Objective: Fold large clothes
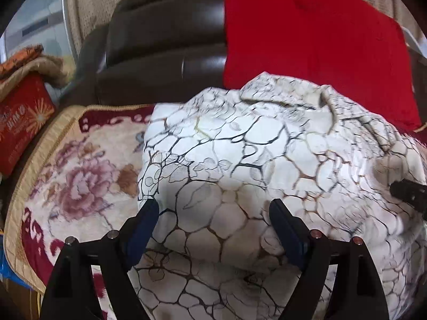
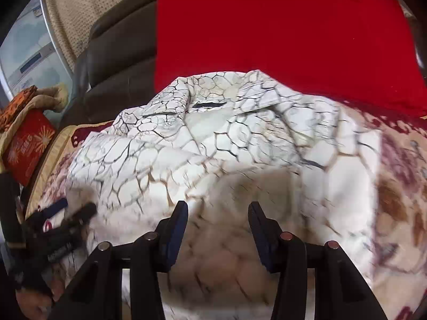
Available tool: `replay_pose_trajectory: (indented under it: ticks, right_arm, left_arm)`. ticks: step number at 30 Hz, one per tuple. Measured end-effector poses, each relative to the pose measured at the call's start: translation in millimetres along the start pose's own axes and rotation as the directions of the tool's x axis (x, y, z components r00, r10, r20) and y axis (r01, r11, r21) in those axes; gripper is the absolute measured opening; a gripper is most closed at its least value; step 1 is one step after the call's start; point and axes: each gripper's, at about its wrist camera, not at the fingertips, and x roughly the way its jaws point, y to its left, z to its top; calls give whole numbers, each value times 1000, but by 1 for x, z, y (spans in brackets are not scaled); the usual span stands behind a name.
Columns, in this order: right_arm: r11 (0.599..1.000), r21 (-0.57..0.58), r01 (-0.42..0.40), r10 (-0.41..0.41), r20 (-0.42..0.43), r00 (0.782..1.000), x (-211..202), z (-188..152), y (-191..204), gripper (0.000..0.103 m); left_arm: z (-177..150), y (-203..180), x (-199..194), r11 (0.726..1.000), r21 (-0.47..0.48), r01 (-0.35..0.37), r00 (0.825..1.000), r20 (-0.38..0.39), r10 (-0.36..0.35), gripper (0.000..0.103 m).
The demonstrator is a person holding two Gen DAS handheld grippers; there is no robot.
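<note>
a home living room, by the look of it: dark leather sofa point(image 1: 165, 26), floral blanket point(image 1: 80, 176) spread over the seat, red cushion point(image 1: 315, 48) propped against the backrest, curtain point(image 2: 66, 13) behind.

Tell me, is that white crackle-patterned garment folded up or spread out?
Partly folded. The white garment lies in a compact heap on the floral blanket, its sides turned in and collar showing on top.
</note>
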Motion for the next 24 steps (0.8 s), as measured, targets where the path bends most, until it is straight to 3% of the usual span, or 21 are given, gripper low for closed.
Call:
replay_pose_trajectory:
  ticks: [5,8,10,16,24]
  right_arm:
    - [998,-55,24,-26,-46,999,2,-21,-2,51]
    - [993,-108,52,-55,-16,998,-8,-28,3,51]
    - [995,-94,27,-25,22,999,-24,-30,0,51]
    - [990,-140,-7,33,183,983,-76,-36,9,51]
    - [989,-140,-38,71,241,968,-111,-52,15,51]
  left_arm:
    - [-11,-15,8,994,97,-46,998,-34,49,85]
    - [-10,-13,-2,996,79,-40,999,-14,41,85]
    - [-11,-11,-11,998,56,-36,999,-11,36,85]
    - [-11,-20,-60,995,69,-73,993,101,66,85]
    - [-9,-18,-118,995,65,-74,978,199,60,85]
